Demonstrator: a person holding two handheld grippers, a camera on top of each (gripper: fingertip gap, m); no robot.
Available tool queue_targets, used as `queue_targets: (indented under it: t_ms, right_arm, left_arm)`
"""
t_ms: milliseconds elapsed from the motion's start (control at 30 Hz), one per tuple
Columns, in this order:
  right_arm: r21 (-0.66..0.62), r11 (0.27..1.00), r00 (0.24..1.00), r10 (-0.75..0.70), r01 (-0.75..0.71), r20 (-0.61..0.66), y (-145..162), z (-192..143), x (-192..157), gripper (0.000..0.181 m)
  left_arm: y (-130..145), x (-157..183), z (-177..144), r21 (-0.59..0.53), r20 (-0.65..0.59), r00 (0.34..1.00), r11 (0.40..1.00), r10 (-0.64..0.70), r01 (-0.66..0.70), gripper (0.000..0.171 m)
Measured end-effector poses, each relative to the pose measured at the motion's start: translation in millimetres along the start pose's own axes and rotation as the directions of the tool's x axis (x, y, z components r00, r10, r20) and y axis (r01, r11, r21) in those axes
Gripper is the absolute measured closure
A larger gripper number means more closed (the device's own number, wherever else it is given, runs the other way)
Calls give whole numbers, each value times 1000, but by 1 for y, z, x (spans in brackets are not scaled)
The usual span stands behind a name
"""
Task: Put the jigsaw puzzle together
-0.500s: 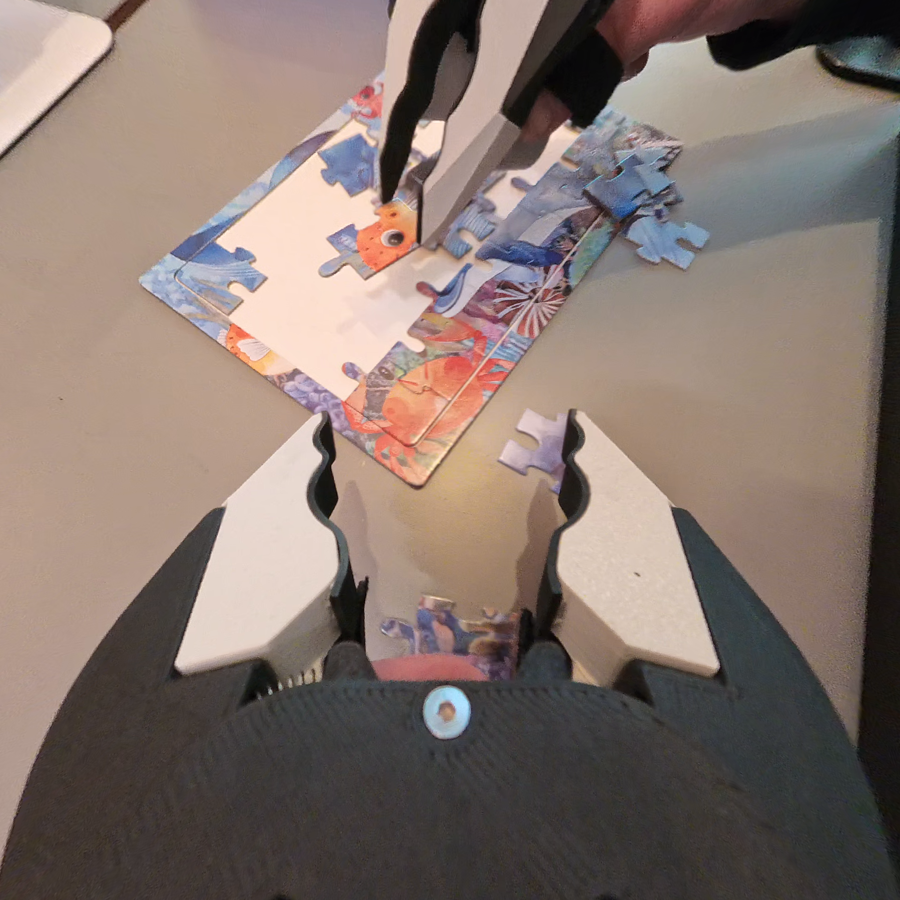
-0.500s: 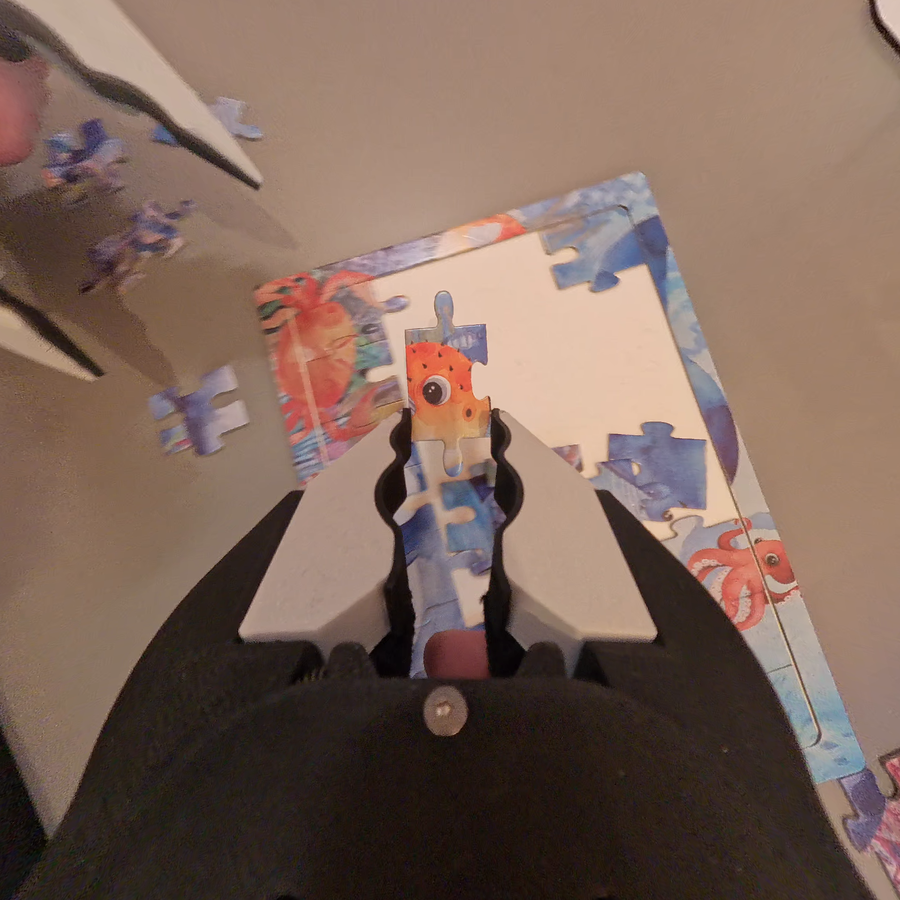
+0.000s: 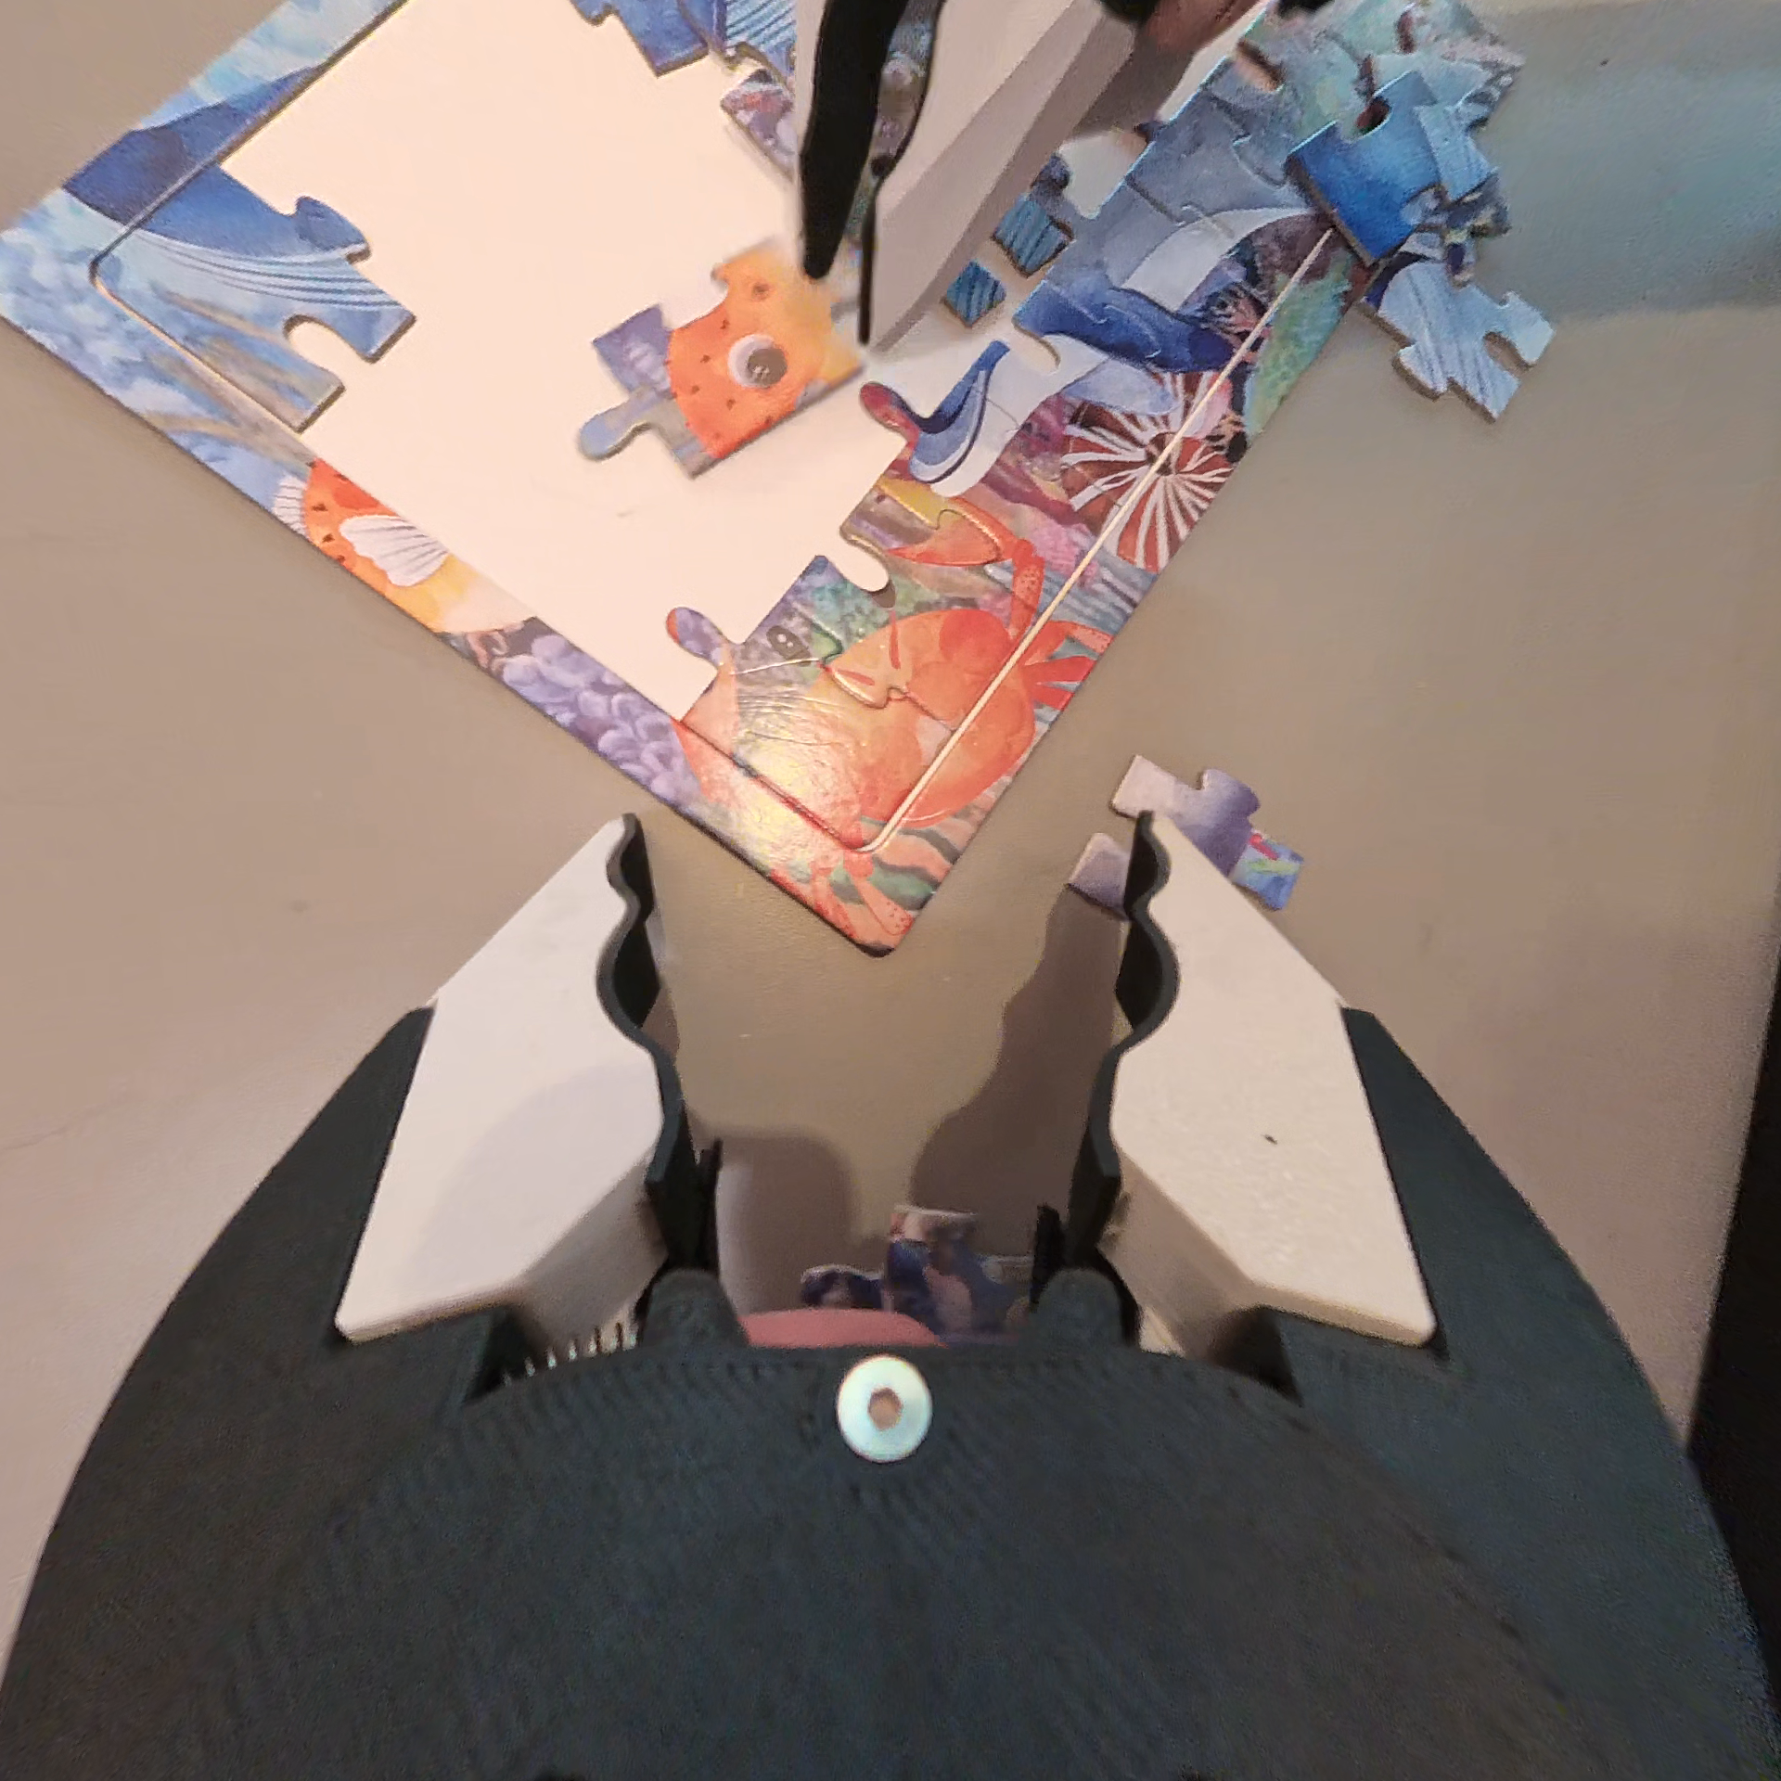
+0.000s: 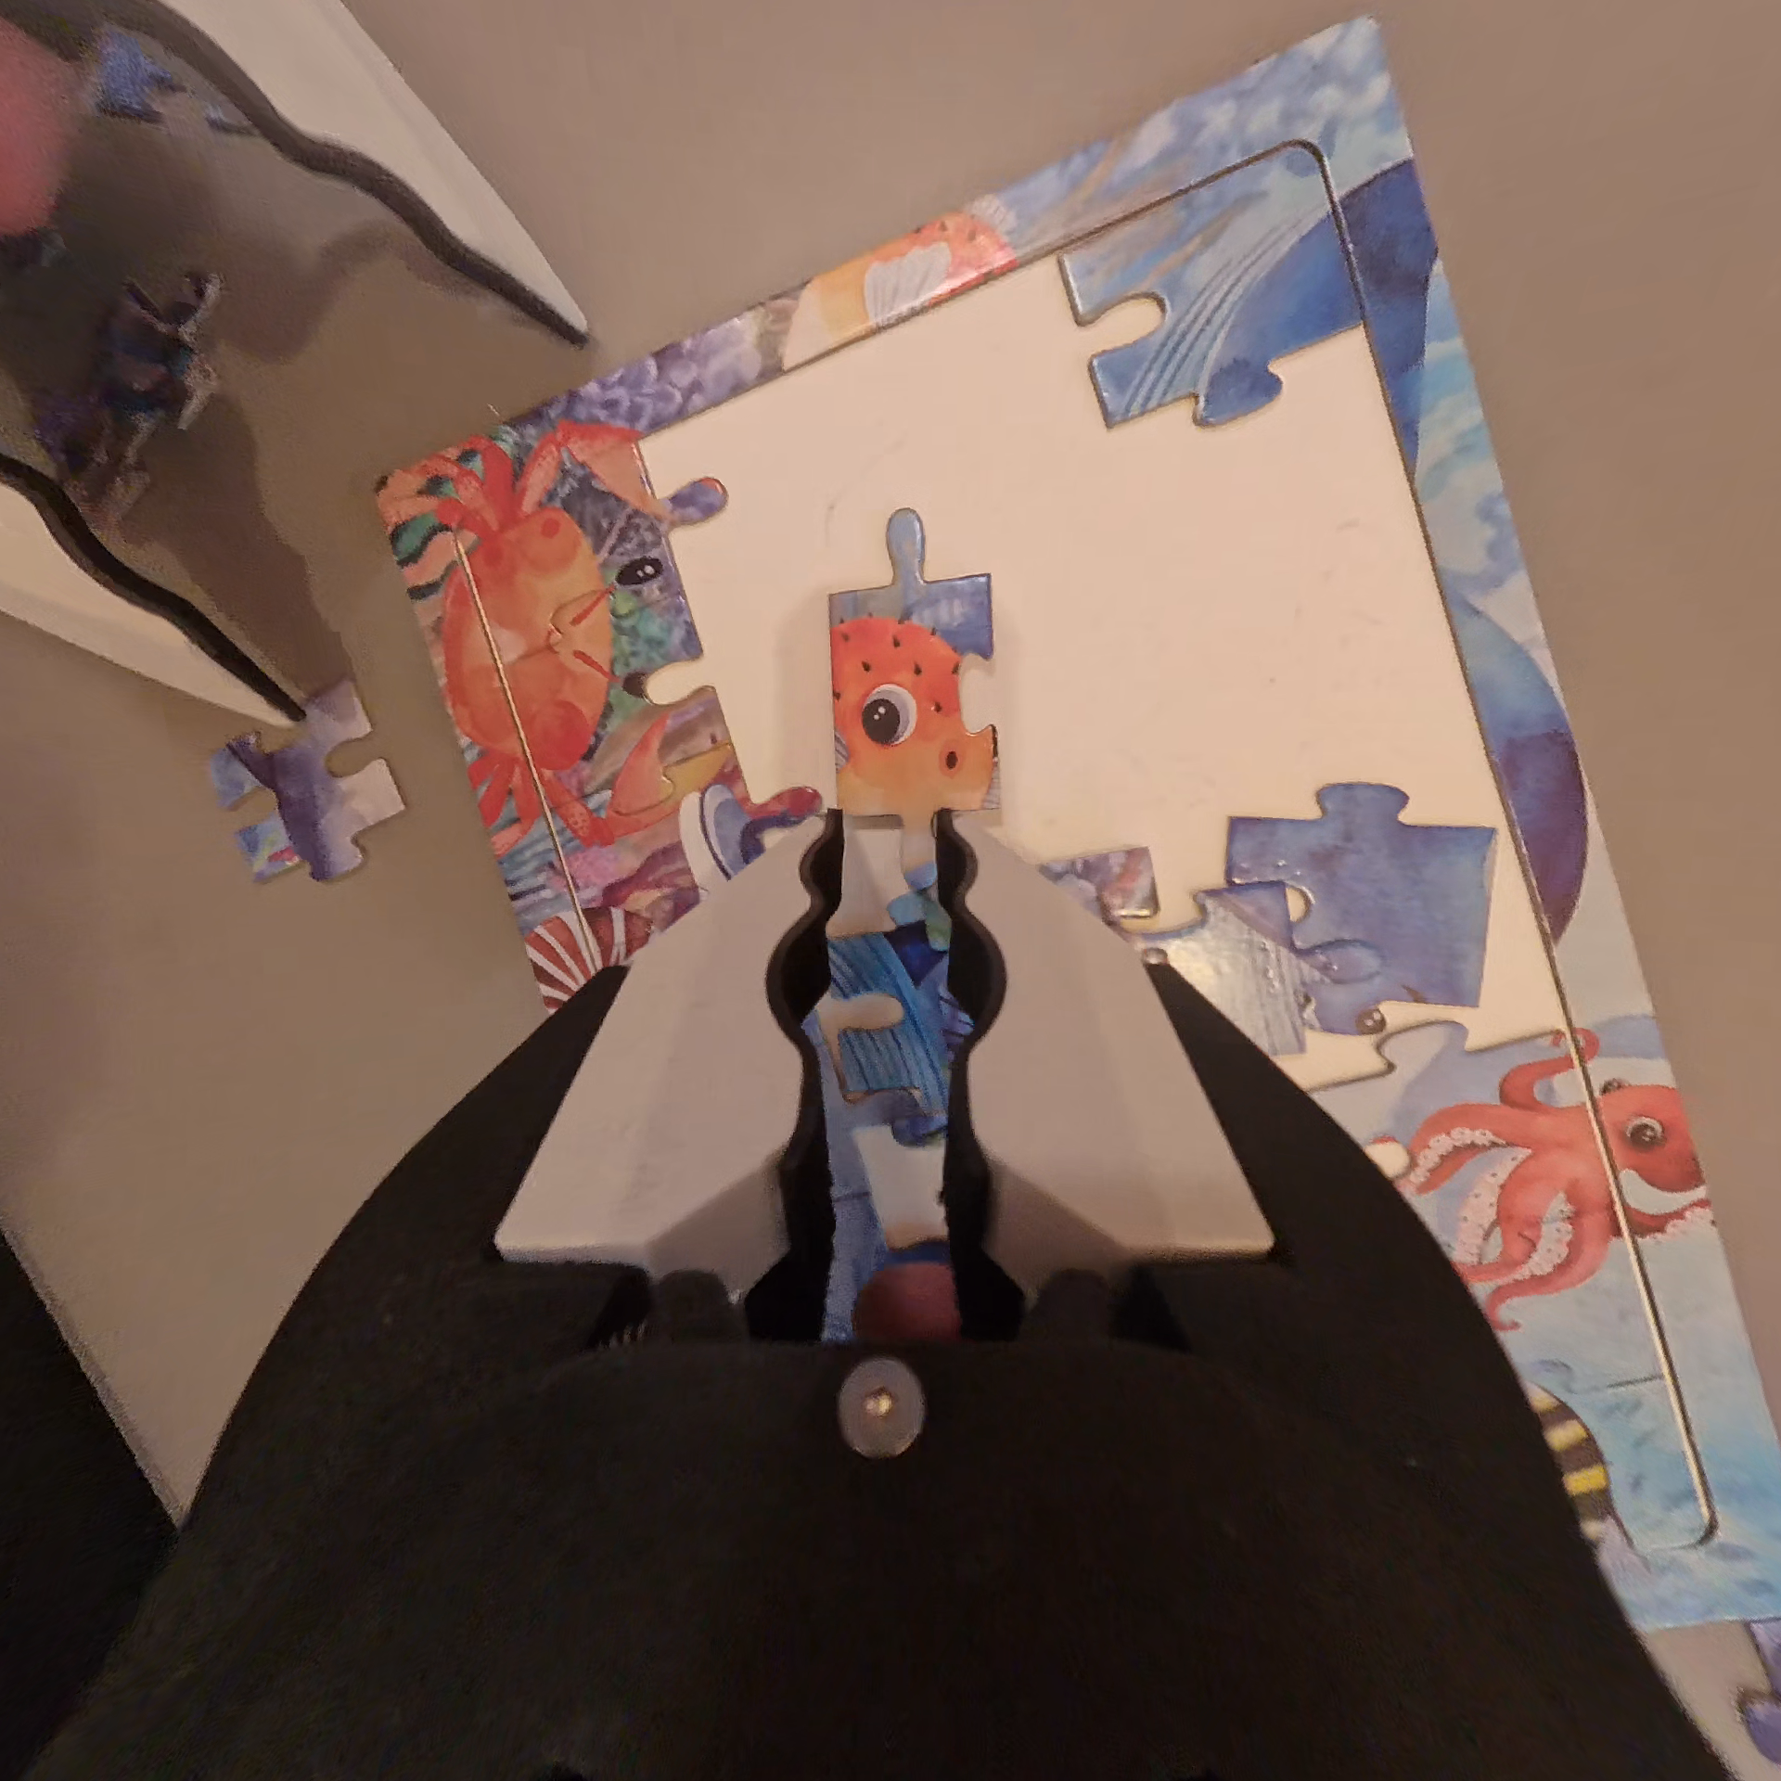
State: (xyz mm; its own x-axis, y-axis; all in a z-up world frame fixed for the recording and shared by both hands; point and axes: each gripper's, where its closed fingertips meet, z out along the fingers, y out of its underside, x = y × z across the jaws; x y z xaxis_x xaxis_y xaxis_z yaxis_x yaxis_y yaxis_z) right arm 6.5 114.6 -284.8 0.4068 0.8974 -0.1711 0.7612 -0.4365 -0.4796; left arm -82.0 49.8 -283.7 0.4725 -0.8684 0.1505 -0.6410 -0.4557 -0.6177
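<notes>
The puzzle board [image 4: 1426,385] lies on the tan table, its white bed mostly bare; it also shows in the left wrist view [image 3: 578,694]. My right gripper [image 4: 889,819] is shut on the bottom tab of an orange fish piece [image 4: 911,704] and holds it over the bare bed. The same piece [image 3: 742,366] shows in the left wrist view under the right gripper [image 3: 843,299]. My left gripper [image 3: 887,834] is open and empty just off the board's crab corner [image 3: 916,694]. A loose purple piece [image 3: 1224,838] lies by its right fingertip.
A blue whale piece [image 4: 1185,328] and the octopus area [image 4: 1561,1166] sit in the board. Loose blue pieces [image 4: 1378,887] lie on the bed. A heap of pieces [image 3: 1397,193] overlaps the board's far right edge. Another loose piece [image 3: 916,1272] lies under the left gripper.
Both grippers have moved in closer to the board. The right gripper still holds the fish piece, now farther over the white bed. The left gripper stays open.
</notes>
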Motion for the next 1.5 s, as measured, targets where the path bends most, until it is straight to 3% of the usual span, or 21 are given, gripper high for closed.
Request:
queue_targets:
  t_ms: [67,267,333,400,500,633,700,833,867,967,1067,1200,1500]
  right_arm:
    - [9,1000,1000,12,-12,29,-5,4,-6,165]
    - [92,988,948,94,-128,305,-25,-1,-40,164]
    - [83,994,969,51,-73,241,-22,-3,-32,158]
    - [37,999,997,-38,35,71,-11,-4,-9,151]
    - [14,1000,998,-29,28,59,-5,0,-11,138]
    - [10,993,991,-117,118,-72,-10,7,-7,139]
    - [-2,991,987,-133,133,-85,-12,11,-7,150]
    - [-12,993,991,-116,115,-69,-14,12,-7,151]
    - [21,996,995,-91,92,-37,-17,10,-10,180]
    - [119,993,999,-2,-3,42,-29,4,-12,181]
    - [133,991,996,5,-17,89,-28,-2,-17,181]
    - [19,986,984,-169,168,56,-5,-7,-25,154]
    - [-22,924,923,-380,382,61,-4,13,-38,138]
  left_arm:
    - [0,7,1,2,-16,1000,1000,2,-2,74]
    - [-2,26,6,-3,-57,998,999,34,-34,75]
    - [-3,32,7,-2,-75,996,999,49,-49,76]
    - [-4,37,9,3,-92,994,999,51,-51,77]
    - [-5,46,13,-9,-95,992,996,84,-86,75]
    - [-7,54,16,-11,-112,989,995,101,-103,75]
    - [-7,54,16,-10,-112,988,994,105,-106,76]
    - [-7,50,15,-4,-109,989,995,101,-102,79]
    - [-9,45,14,7,-88,990,994,108,-108,79]
    - [-28,30,4,90,-44,997,994,68,-64,85]
    - [-40,15,1,137,1,1000,990,26,-26,92]
    - [-43,7,8,125,41,996,989,75,-79,104]
    - [-29,8,30,5,67,975,977,214,-215,100]
